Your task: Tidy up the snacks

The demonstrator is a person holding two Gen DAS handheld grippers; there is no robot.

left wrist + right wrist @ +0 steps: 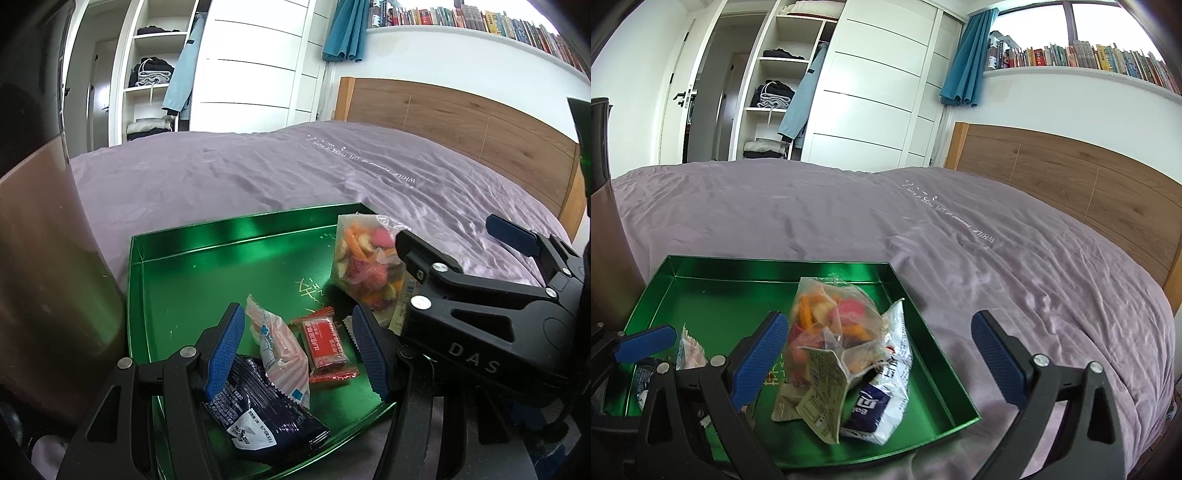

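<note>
Snacks (pixel 325 343) lie between the left hand-held gripper's (pixel 295 350) fingers.

A purple bedspread (pixel 849 221) with white lettering covers the bed, against a wooden headboard (pixel 1089 184). Behind stand an open wardrobe (pixel 783 85) holding folded clothes, a blue curtain (pixel 967 59) and a row of books (pixel 1089 55).

The tray (pixel 925 328) sits on the bed (pixel 849 214), near its front edge. Inside the tray, the mixed-snack bag (pixel 827 325) lies toward the right wall, partly over a printed pouch (pixel 886 402). Left of that bag lie a small flat packet (pixel 327 343), a striped wrapper (pixel 284 350) and, nearest the tray's front rim, a foil pack (pixel 258 413).
</note>
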